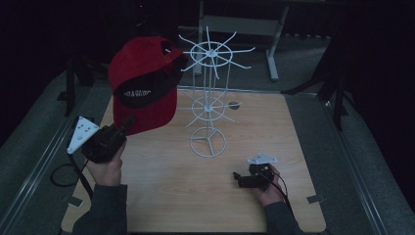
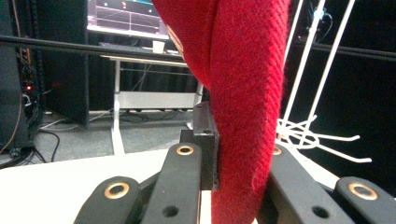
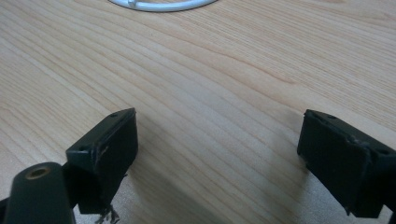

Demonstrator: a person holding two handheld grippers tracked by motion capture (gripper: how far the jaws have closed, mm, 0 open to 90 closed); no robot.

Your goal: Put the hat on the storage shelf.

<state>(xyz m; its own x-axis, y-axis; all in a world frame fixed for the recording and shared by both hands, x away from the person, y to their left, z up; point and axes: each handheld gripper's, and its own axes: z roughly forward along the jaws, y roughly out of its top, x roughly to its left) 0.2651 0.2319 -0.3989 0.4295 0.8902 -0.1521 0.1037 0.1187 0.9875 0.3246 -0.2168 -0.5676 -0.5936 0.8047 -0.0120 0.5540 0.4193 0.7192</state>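
The left gripper [image 1: 128,122], held up to the left of the white wire rack [image 1: 208,105], is clenched on the lower edge of a red cap [image 1: 143,83], with the red fabric pinched between its black jaws. The cap hangs raised in the air, just left of the rack's upper ring of prongs. The right gripper [image 1: 240,177] rests low over the wooden surface [image 1: 171,191], in front of the rack's round base and slightly to its right, jaws spread wide with nothing between them.

Black claws [image 3: 219,154] with brass rivets, grey triangular plates, grey sleeves [image 1: 105,210].
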